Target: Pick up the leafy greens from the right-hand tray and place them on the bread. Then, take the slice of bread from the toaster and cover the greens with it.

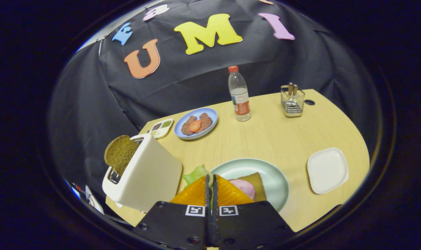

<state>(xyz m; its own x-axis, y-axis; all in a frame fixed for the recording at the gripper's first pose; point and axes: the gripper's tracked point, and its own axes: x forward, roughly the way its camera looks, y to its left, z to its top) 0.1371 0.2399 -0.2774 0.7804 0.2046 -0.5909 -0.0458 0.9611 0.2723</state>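
Observation:
My gripper [210, 180] is shut on the leafy greens [195, 174], a pale green leaf that sticks out to the left of the fingertips and between them. It hangs over the near left edge of a pale green plate [272, 177]. On that plate lies a slice of bread [257, 184] with a pink slice of ham [245, 186] on it, just to the right of the fingers. A white toaster [144, 175] stands to the left of the fingers, with a dark slice of bread [119, 152] sticking up from its slot.
An empty white square tray [327, 170] lies to the right on the wooden table [266, 135]. Farther back are a blue plate [210, 116] with patties and a tomato slice, a small seasoning dish [161, 127], a water bottle [239, 95] and a wire utensil holder [292, 100].

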